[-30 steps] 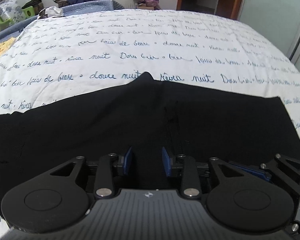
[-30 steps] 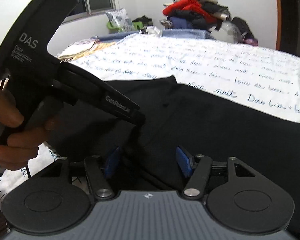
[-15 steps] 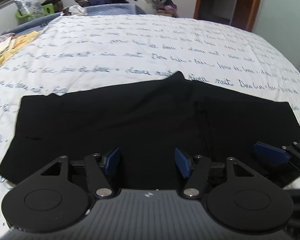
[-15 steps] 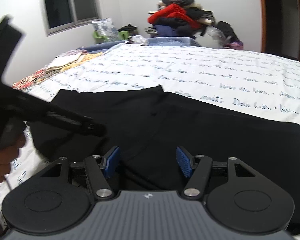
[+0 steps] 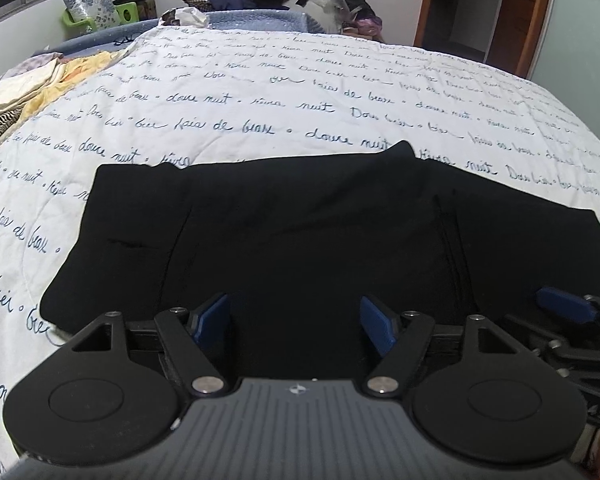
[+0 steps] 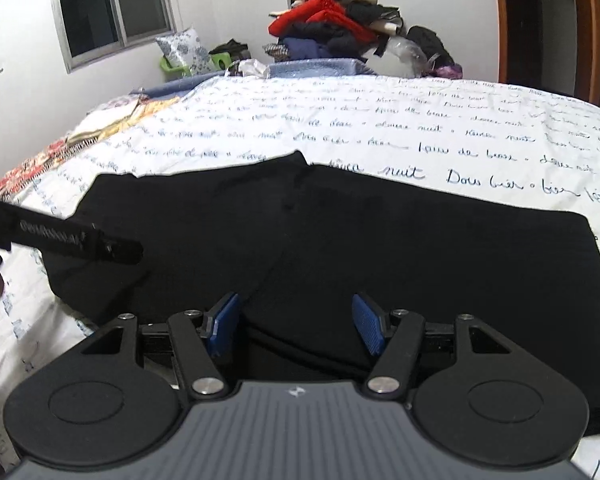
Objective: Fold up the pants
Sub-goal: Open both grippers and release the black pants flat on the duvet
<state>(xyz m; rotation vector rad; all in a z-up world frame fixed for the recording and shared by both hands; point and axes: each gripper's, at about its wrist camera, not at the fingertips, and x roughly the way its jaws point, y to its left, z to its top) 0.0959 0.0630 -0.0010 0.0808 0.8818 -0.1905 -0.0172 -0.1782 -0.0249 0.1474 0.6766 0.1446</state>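
Lying flat, folded black pants [image 5: 300, 232]

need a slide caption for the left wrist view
Left claw, jaws opening with nothing between them, above folded black pants lying flat on a script-printed bedspread.

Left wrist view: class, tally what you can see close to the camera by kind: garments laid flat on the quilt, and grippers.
Black pants on the quilt: 1
Grippers: 2, left gripper, jaws opening, and right gripper
Total: 3
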